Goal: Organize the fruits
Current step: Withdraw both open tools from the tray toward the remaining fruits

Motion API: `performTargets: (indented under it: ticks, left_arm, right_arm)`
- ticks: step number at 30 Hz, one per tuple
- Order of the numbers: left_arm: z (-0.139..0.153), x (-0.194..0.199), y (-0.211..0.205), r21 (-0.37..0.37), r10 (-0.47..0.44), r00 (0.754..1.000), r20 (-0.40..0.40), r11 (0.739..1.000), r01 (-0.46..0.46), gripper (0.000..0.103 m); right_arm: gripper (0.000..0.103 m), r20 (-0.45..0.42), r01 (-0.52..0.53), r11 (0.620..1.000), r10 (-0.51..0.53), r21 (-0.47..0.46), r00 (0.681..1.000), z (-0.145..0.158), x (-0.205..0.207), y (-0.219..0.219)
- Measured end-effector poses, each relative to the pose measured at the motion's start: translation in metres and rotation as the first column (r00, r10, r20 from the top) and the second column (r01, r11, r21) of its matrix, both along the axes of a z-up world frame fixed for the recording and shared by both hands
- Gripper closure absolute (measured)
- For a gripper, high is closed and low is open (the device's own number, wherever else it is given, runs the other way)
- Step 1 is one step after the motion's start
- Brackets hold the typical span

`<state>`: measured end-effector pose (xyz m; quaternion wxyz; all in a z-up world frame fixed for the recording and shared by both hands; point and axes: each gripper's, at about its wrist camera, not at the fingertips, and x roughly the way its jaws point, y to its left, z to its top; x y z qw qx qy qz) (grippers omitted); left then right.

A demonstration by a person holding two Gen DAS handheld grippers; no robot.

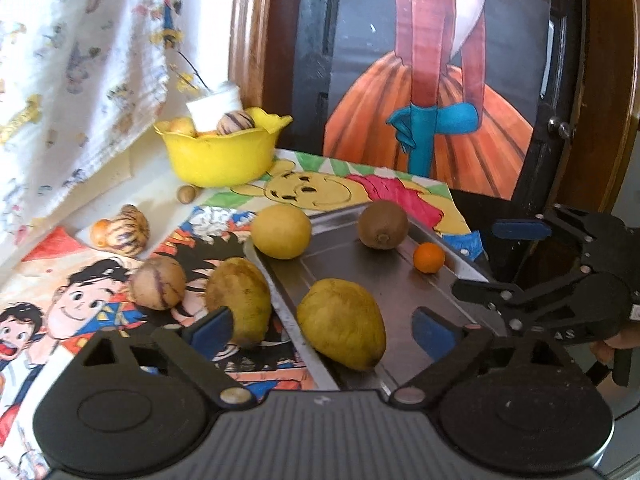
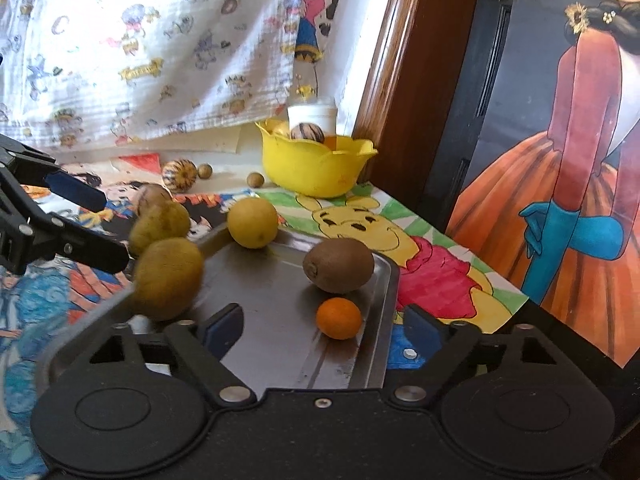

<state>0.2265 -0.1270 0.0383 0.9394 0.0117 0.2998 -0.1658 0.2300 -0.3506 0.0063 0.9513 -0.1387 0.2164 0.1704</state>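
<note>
Cartoon drawings cover the table (image 1: 48, 280), with a printed cloth (image 1: 80, 60) hung behind it and a framed painting of a woman in an orange skirt (image 1: 432, 80) leaned at the right. From the left wrist view, a metal tray (image 1: 360, 268) is seen lying on the drawings, and four fruits are seen on it: a large yellow-green fruit (image 1: 342, 322) nearest the camera, a round yellow fruit (image 1: 281, 231) at the far left rim, a kiwi (image 1: 383, 224) at the far end and a small orange fruit (image 1: 429, 257) by the right rim. The left gripper (image 1: 324, 330) is seen with its jaws wide apart and nothing held, the large fruit lying between them. Off the tray, to the left, a second yellow-green fruit (image 1: 239, 300), a brownish striped fruit (image 1: 159, 283) and a pale striped fruit (image 1: 127, 230) are shown on the table; the last is seen only small and far in the other view. A yellow bowl (image 1: 220, 156) holding more fruit stands at the back. The right gripper (image 1: 504, 264) appears at the right edge, jaws open. From the right wrist view, the same tray (image 2: 280, 320) is shown from its near end, with the right gripper (image 2: 324, 330) open and empty around the small orange fruit (image 2: 339, 318), without touching it. The kiwi (image 2: 338, 265) lies just beyond. The large fruit (image 2: 168, 278) is blurred here, at the tray's left rim, beside the open left gripper (image 2: 92, 228). A small brown nut (image 2: 255, 179) is seen before the bowl (image 2: 316, 164).
</note>
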Motion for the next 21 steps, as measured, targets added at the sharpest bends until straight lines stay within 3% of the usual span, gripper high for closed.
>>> performTargets:
  ticks: [8,21]
  left_arm:
    - [0.018,-0.03,0.018,-0.011,0.044,0.998,0.038,0.999,-0.044,0.001]
    - [0.026,-0.094,0.048,-0.009,0.109,0.993,0.051,0.994,-0.108,0.0]
  right_arm:
    - [0.001,0.033,-0.005,1.0,0.004,0.025,0.999,0.019,-0.036,0.008]
    - [0.001,0.035,0.009,0.997,-0.012,0.077,0.999,0.037,-0.103,0.023]
